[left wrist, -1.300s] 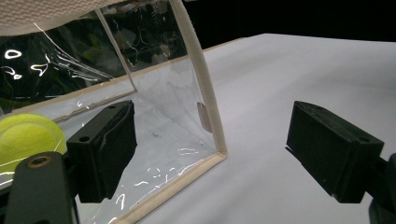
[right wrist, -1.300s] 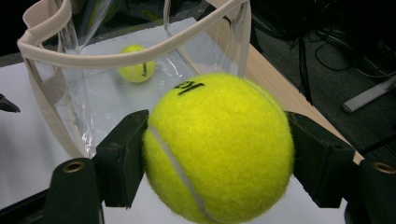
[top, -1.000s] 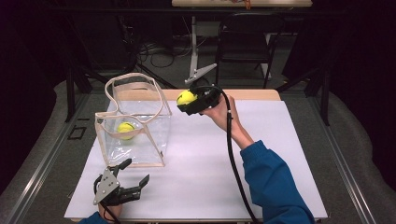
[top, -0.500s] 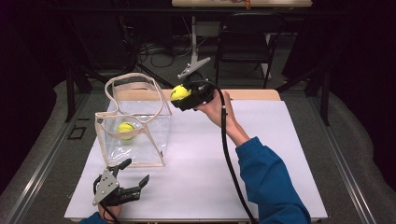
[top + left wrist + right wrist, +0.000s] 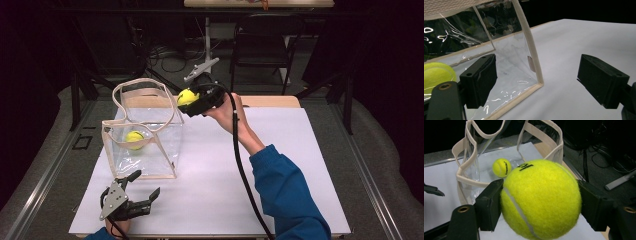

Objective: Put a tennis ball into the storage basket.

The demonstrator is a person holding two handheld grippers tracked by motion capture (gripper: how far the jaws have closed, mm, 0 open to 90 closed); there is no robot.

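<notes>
Tennis ball [image 5: 540,200] sits clamped in the right tongs [image 5: 192,100] beside the clear bag's [image 5: 145,145] rim, while the left tongs [image 5: 137,192] rest released on the table [image 5: 300,165].

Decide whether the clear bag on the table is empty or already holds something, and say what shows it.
Not empty: one tennis ball lies inside the clear bag, seen through its wall. A second ball is outside, clamped in the right gripper.
</notes>
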